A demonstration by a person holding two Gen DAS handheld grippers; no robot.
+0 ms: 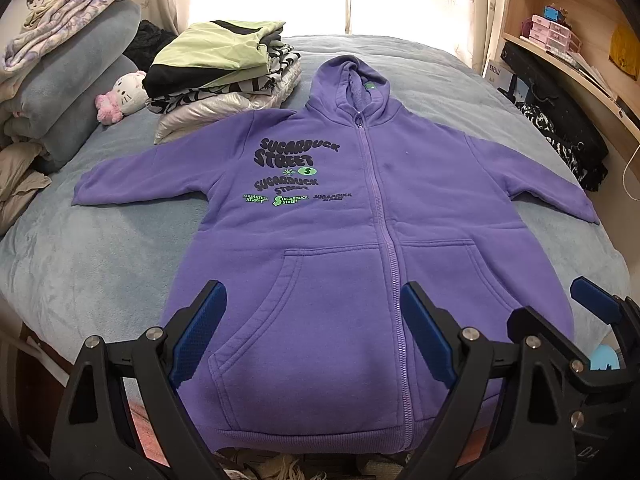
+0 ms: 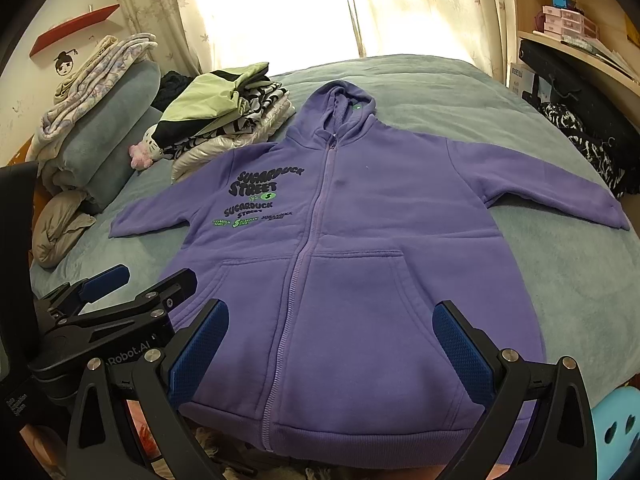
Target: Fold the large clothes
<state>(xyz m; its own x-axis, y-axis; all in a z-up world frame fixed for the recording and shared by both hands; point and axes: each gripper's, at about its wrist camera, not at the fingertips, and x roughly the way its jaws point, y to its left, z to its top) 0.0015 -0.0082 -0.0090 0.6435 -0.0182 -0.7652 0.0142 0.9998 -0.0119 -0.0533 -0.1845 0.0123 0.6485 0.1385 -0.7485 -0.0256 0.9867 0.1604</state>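
A purple zip-up hoodie lies flat and front-up on the grey-blue bed. Its sleeves are spread to both sides, the hood points to the far end and the hem is nearest me. In the right wrist view the hoodie looks the same. My left gripper is open over the lower left half, by the left pocket, with nothing between its pads. My right gripper is open over the right pocket and also holds nothing. Each one shows in the other's view: right gripper, left gripper.
A stack of folded clothes sits past the hoodie's left shoulder, beside a white plush toy. Rolled blankets pile up at far left. A black bag and wooden shelves line the right side. A blue stool stands near right.
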